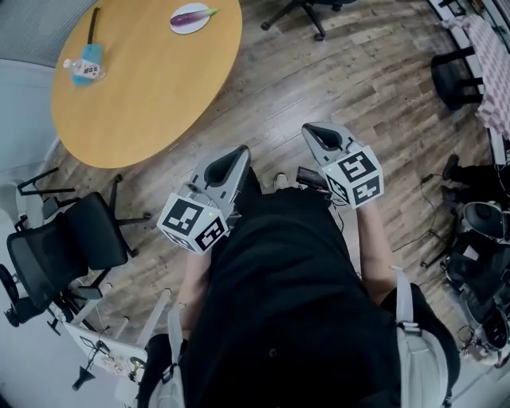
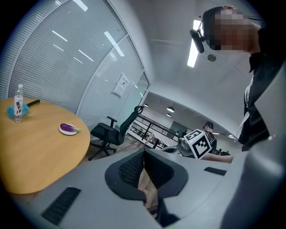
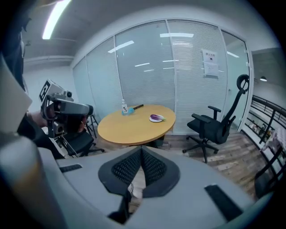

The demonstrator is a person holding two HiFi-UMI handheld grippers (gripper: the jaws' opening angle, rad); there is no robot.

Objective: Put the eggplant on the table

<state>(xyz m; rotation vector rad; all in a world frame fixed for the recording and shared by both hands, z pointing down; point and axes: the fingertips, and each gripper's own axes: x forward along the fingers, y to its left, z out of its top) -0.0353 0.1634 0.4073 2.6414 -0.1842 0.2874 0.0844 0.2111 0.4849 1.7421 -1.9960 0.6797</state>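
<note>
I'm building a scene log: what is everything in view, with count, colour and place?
table: one, round, tan wood, ahead to the left
plate: one, white, near the table's far edge
eggplant: one, purple, on the plate
bottle: one, clear, table's left side
tool: one, blue head, black handle, beside the bottle
office chairs: at least three, black, on the wood floor
left gripper: one, grey, shut, empty, before the person
right gripper: one, grey, shut, empty, beside it
</note>
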